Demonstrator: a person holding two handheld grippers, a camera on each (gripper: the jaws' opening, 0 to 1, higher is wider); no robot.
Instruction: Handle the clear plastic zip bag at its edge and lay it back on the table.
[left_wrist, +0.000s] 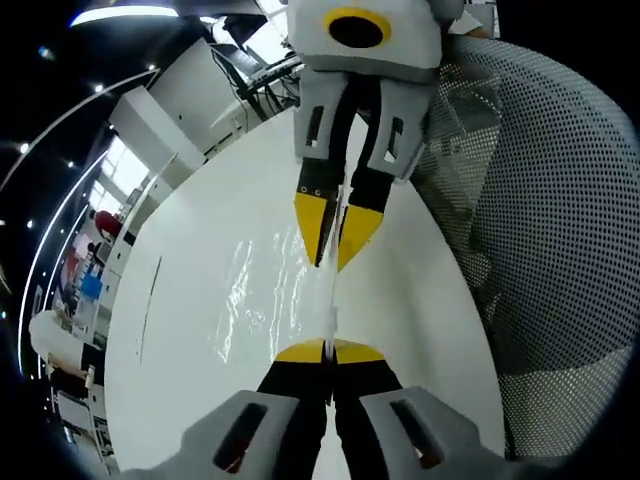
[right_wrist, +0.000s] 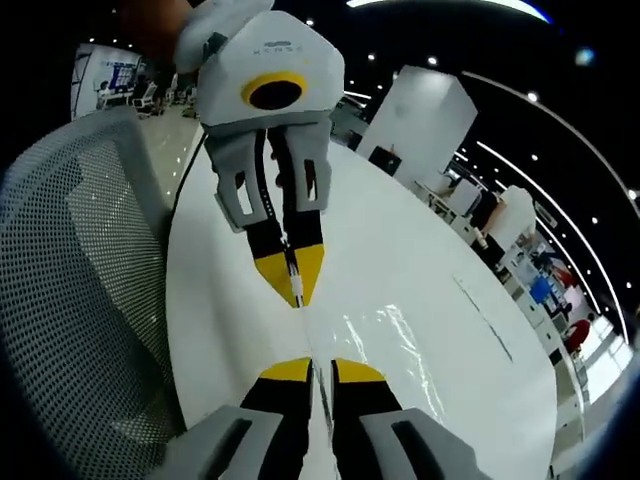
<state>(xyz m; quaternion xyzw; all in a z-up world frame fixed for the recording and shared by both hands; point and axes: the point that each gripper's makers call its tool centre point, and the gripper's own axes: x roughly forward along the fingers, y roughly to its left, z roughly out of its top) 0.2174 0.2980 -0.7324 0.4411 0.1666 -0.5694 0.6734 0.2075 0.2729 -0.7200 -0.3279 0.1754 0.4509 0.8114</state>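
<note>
The clear plastic zip bag (left_wrist: 250, 290) lies mostly flat on the white table (left_wrist: 410, 300), glinting under the lights. Its near edge runs taut between the two grippers. In the left gripper view my left gripper (left_wrist: 328, 348) is shut on that edge at the bottom, and my right gripper (left_wrist: 330, 262) comes down from the top, shut on the same edge. In the right gripper view my right gripper (right_wrist: 310, 366) pinches the edge of the bag (right_wrist: 385, 335) low in the frame, facing the left gripper (right_wrist: 297, 298), over the table (right_wrist: 420, 250).
A grey mesh office chair (left_wrist: 540, 220) stands right at the table's edge beside both grippers, at the left in the right gripper view (right_wrist: 80, 290). A thin dark line (left_wrist: 150, 300) marks the tabletop beyond the bag. Desks and white pillars stand far behind.
</note>
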